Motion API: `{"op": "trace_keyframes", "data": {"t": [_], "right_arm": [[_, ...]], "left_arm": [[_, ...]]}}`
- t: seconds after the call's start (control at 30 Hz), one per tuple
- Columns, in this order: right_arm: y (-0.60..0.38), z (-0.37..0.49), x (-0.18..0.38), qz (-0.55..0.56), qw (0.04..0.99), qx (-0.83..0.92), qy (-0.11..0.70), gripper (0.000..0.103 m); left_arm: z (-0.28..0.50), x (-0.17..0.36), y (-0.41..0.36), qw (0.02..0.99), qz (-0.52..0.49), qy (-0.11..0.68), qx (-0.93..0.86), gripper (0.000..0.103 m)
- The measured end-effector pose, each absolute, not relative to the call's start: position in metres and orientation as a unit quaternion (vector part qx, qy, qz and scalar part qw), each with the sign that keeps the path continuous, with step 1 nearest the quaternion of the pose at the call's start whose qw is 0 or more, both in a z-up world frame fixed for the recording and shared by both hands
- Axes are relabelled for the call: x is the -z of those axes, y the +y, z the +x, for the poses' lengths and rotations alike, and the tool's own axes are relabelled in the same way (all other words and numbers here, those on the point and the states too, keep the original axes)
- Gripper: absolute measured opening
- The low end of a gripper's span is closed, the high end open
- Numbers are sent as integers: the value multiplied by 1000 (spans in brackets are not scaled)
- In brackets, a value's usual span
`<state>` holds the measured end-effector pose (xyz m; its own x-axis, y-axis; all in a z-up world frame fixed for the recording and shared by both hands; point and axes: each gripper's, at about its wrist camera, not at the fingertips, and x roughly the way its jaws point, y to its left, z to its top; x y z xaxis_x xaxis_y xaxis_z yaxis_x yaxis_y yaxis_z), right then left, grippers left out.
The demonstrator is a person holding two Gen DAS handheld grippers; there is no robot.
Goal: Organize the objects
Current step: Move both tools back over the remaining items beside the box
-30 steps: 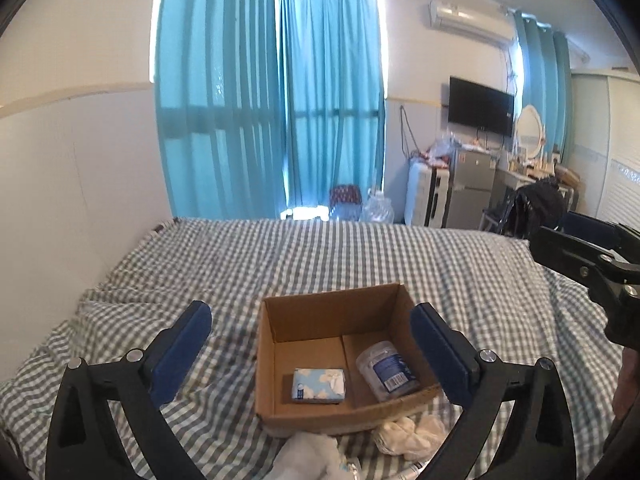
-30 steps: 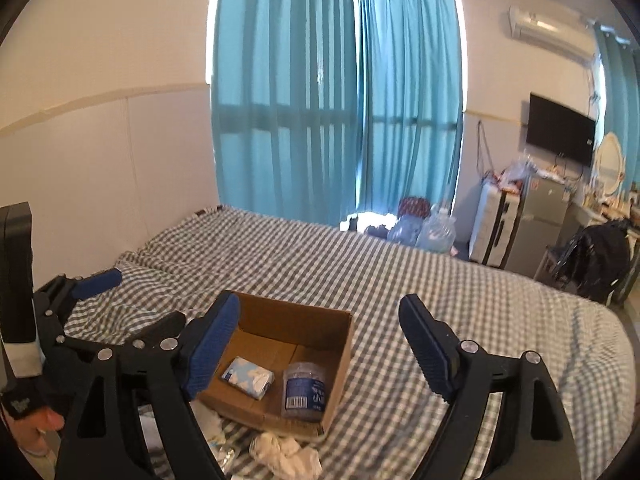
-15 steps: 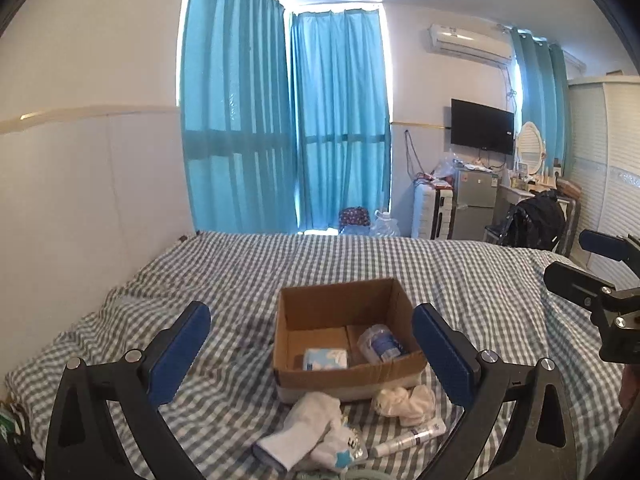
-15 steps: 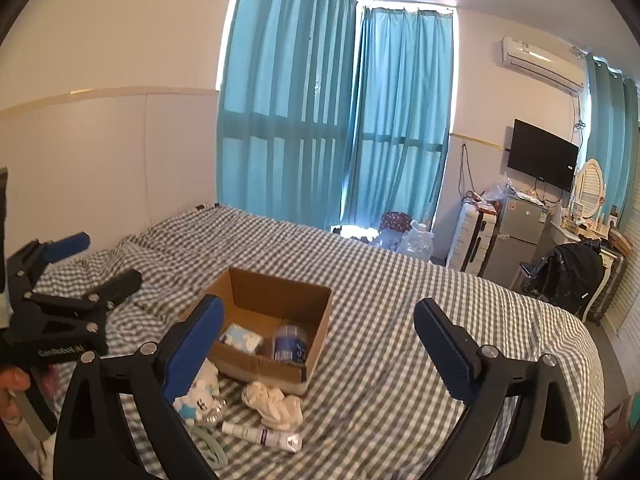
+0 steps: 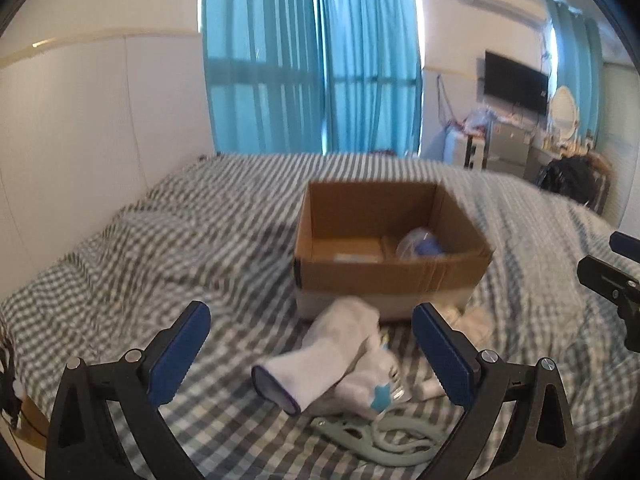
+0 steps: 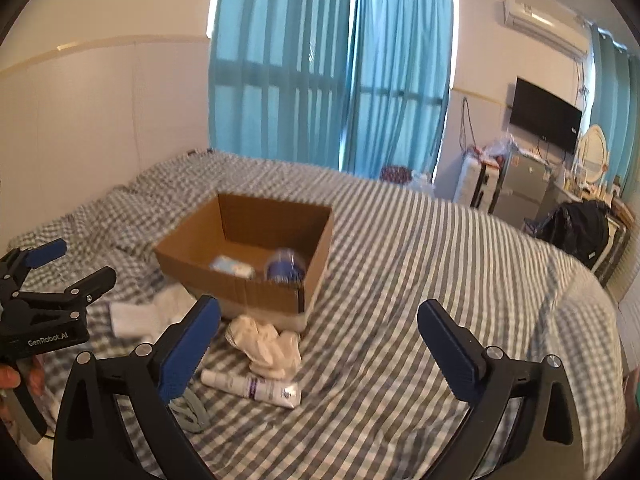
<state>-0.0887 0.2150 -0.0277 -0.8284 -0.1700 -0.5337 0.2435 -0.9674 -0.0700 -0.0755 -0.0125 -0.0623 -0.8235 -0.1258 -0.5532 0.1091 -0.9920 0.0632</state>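
Observation:
An open cardboard box (image 5: pixel 392 268) (image 6: pixel 256 292) sits on the checked bed. It holds a tissue pack (image 6: pixel 232 268) and a round clear container (image 5: pixel 420 246) (image 6: pixel 286 270). In front of it lie white socks (image 5: pixel 320 364) (image 6: pixel 136 314), a crumpled white cloth (image 6: pixel 266 346), a white tube (image 6: pixel 252 386) and a grey-green loop item (image 5: pixel 380 440). My left gripper (image 5: pixel 312 356) is open and empty, just above the socks. My right gripper (image 6: pixel 320 344) is open and empty, to the right over the cloth and tube.
The grey checked bed cover (image 6: pixel 420 280) stretches far to the right. A white wall panel (image 5: pixel 80 128) runs along the left. Blue curtains (image 5: pixel 312 60), a fridge (image 6: pixel 524 184), a TV and a black bag stand beyond the bed.
Both grippers have pulled back from the box and dropped lower towards the bed. The loose items in front of the box have come closer. Both stay open.

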Motion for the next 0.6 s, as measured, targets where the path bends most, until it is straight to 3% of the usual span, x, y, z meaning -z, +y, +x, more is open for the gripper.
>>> {"op": "trace_keyframes", "data": {"t": [0.37, 0.6], "right_arm": [[203, -118, 119, 346, 110, 929, 71, 99], [219, -129, 148, 391, 101, 914, 35, 99]], "left_arm": [[-81, 126, -2, 49, 352, -13, 935, 103], [-94, 144, 21, 17, 377, -35, 925, 94]]}}
